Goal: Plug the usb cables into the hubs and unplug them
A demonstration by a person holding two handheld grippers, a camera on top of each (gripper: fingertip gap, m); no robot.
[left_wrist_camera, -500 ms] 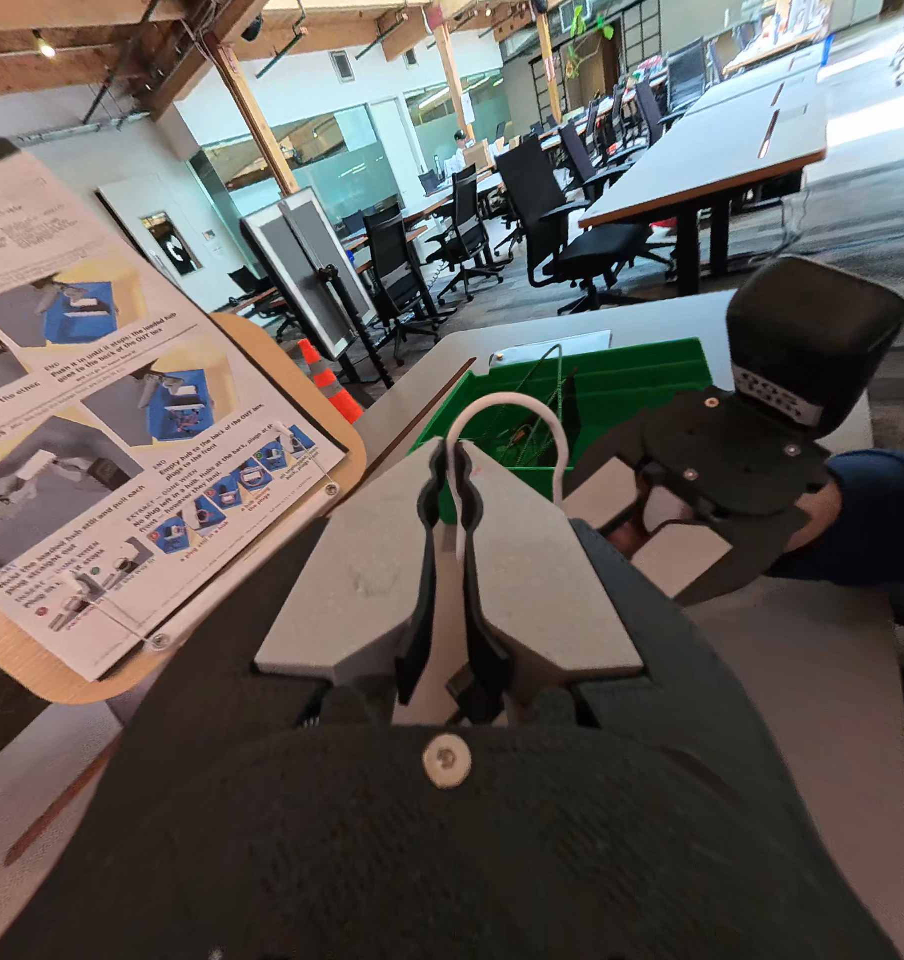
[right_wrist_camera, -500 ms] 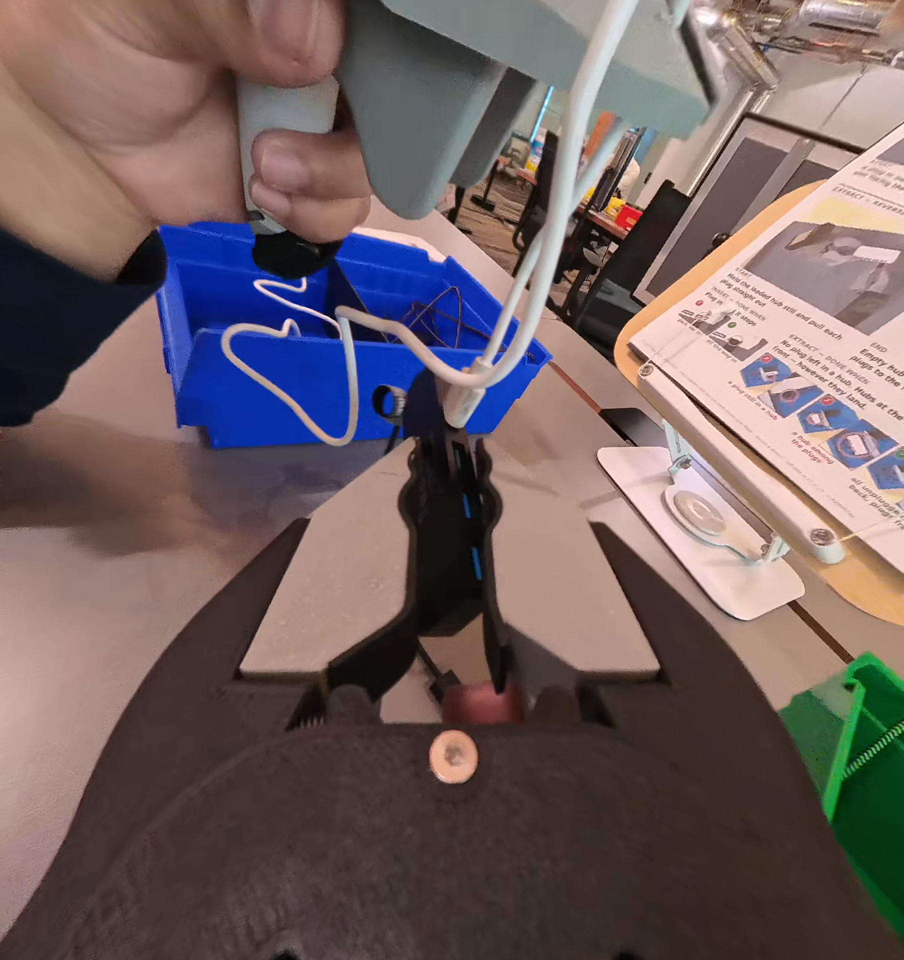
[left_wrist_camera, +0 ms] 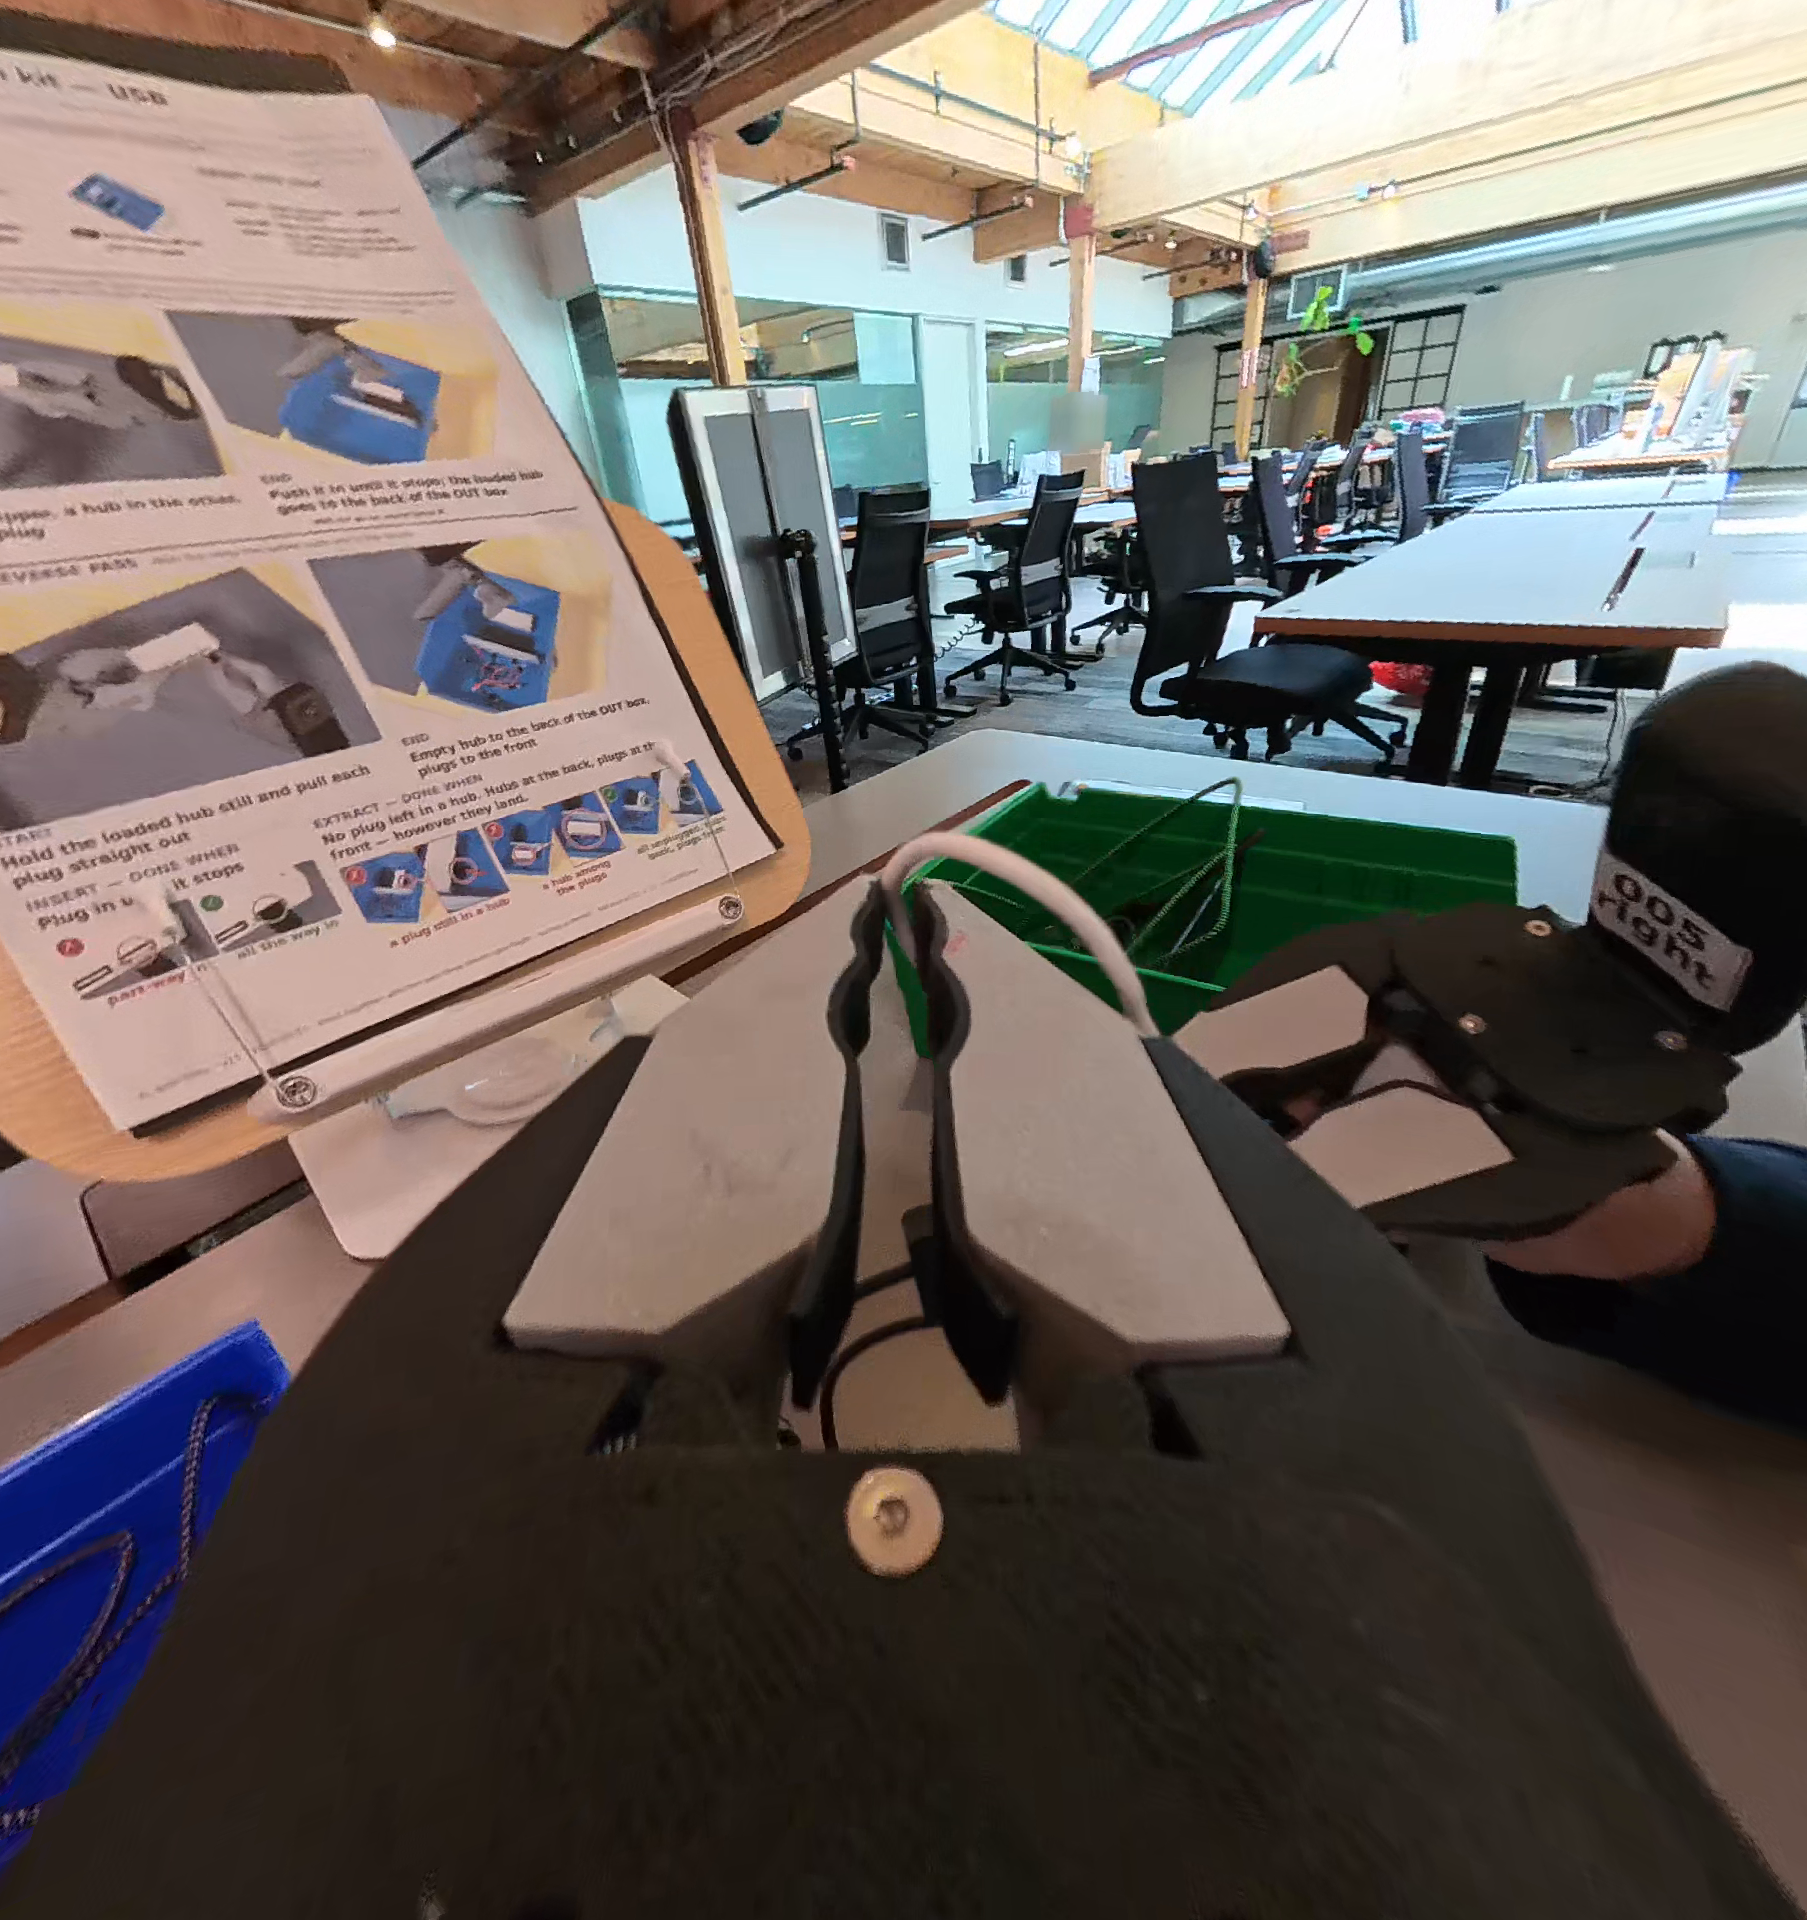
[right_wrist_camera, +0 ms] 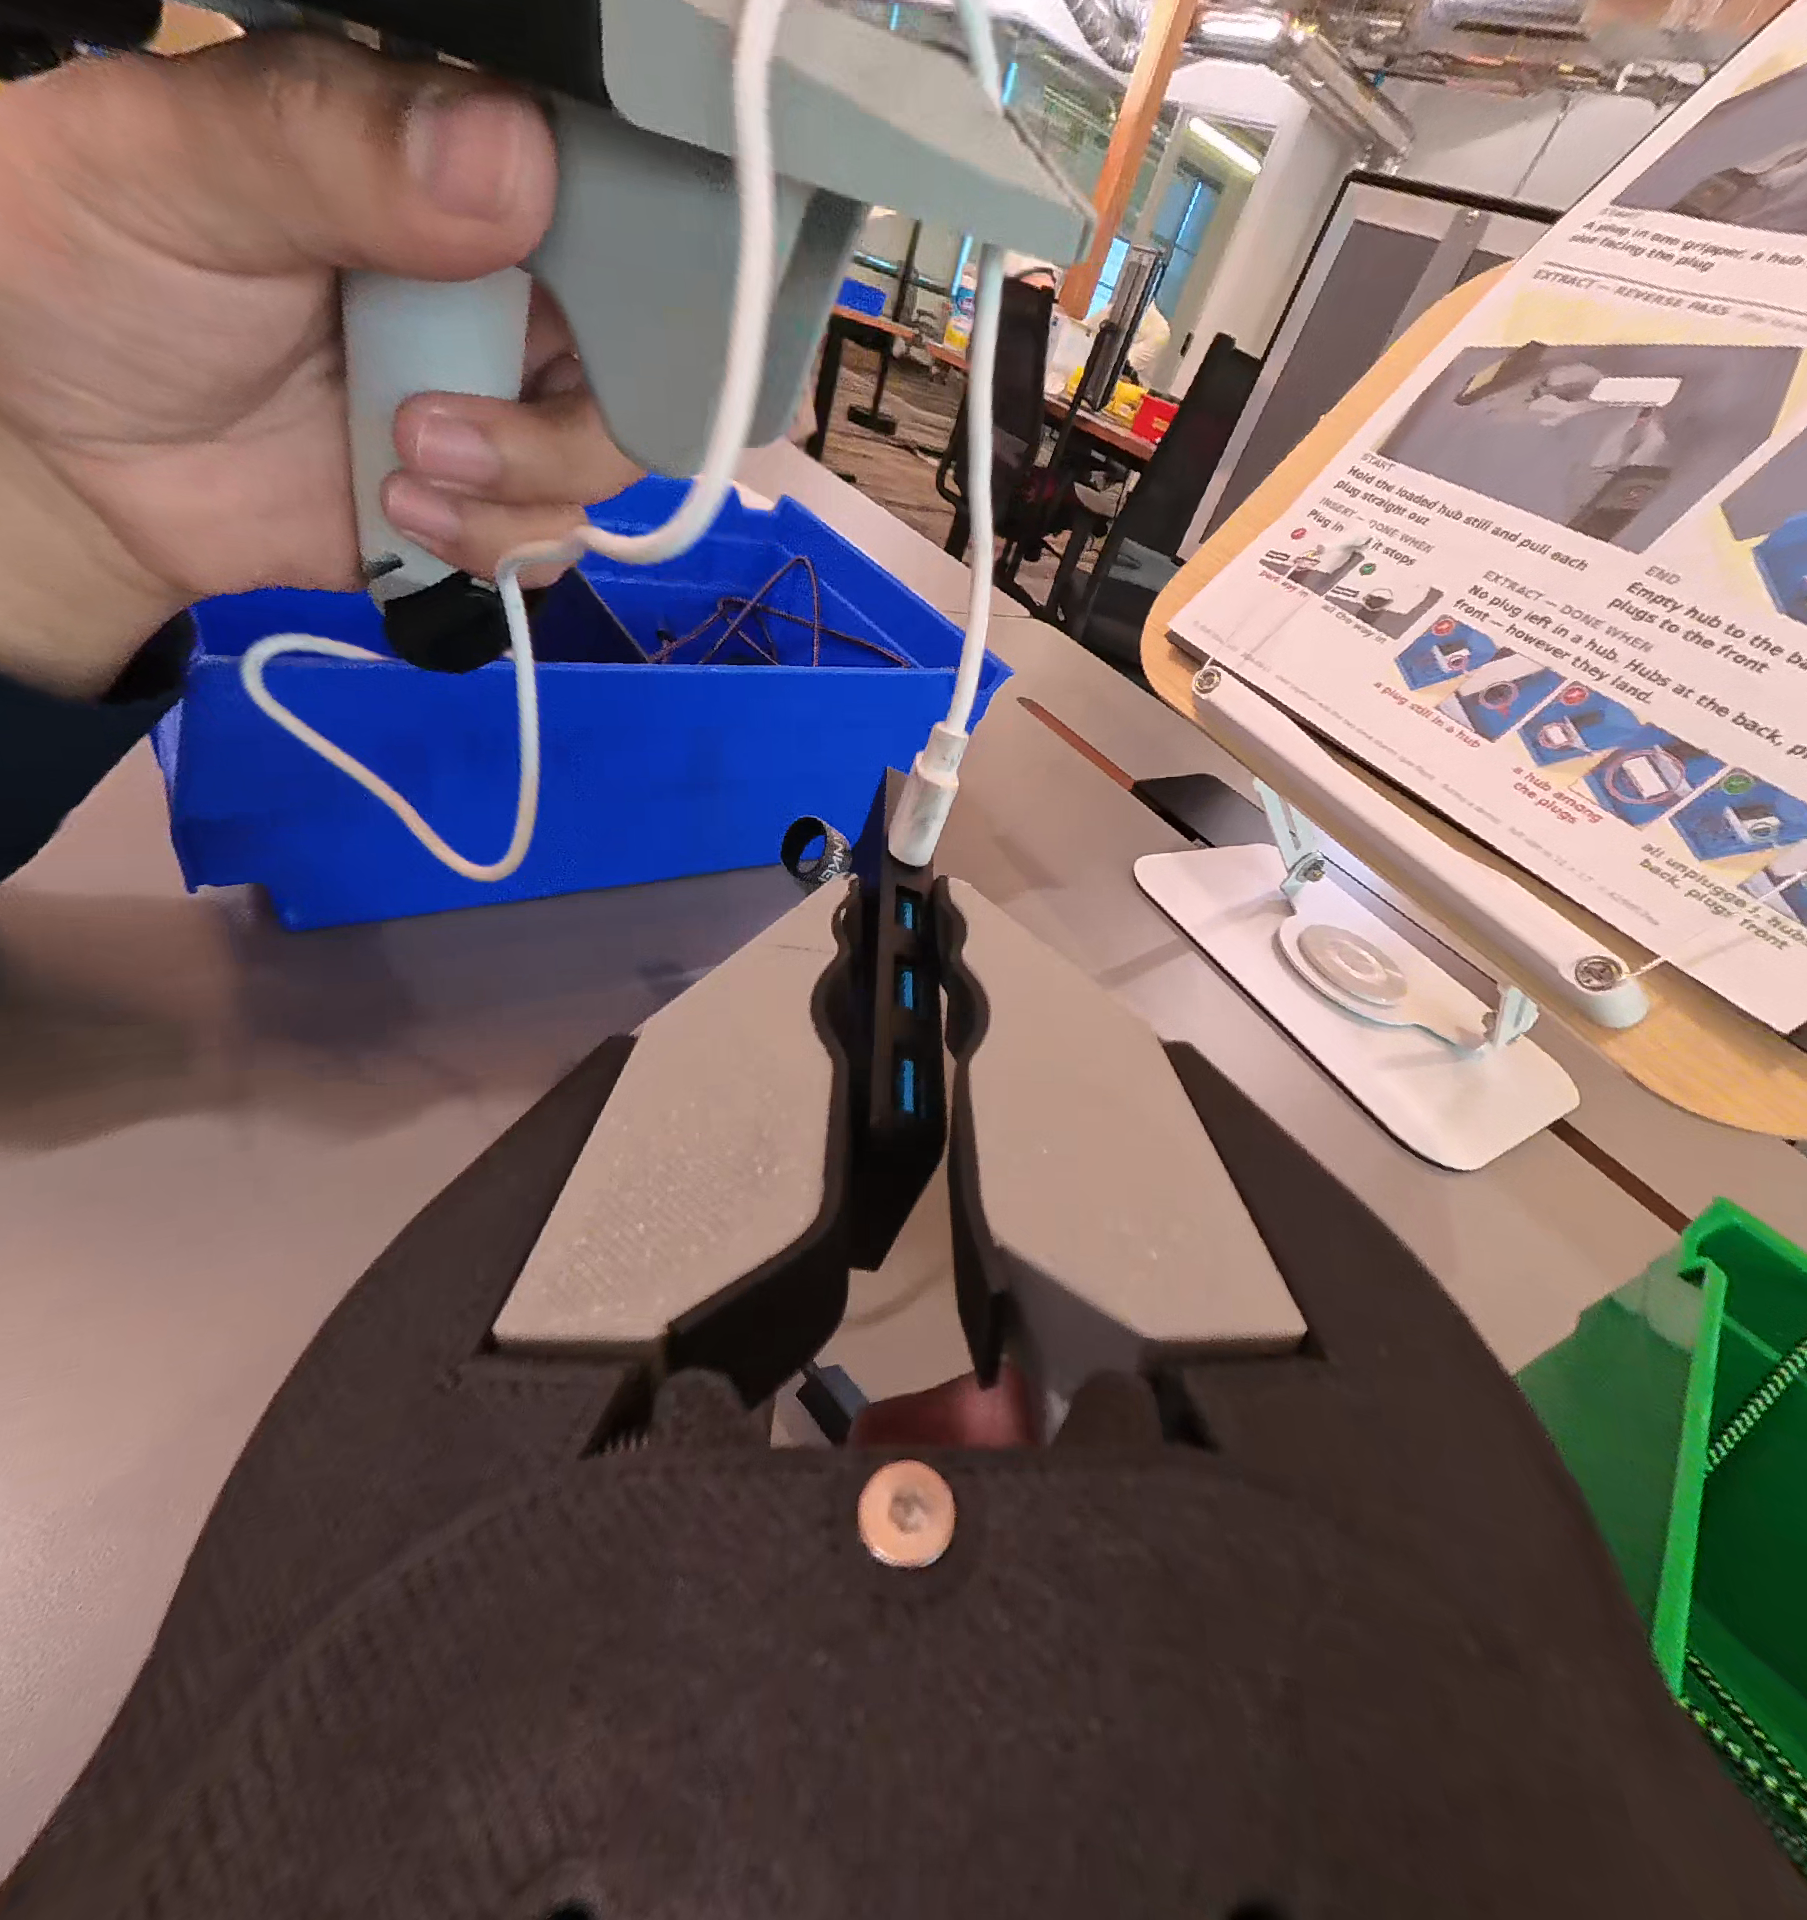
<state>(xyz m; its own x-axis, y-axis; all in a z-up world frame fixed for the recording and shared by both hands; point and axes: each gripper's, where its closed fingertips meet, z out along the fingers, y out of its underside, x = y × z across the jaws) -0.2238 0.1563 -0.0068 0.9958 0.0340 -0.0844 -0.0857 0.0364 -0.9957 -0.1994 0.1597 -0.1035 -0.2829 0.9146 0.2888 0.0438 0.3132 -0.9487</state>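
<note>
In the right wrist view my right gripper is shut on a black USB hub with blue ports, held edge-up between the fingers. A white USB plug stands upright against the hub's far end; its metal tip is hidden. Its white cable rises to the left gripper, whose grey handle a hand holds above. In the left wrist view my left gripper is shut on the white cable, which loops right and down towards the right gripper.
A blue bin with dark cables stands behind the hub, its corner also in the left wrist view. A green bin with cables sits on the right. An instruction sheet on a white stand stands at the table's side. About 10 centimetres separates my left fingertips from my right.
The left gripper has risen and tilted. The cable now hangs straight down, and the plug has gone from tilted to upright on the hub's far end. Both grippers stay shut.
</note>
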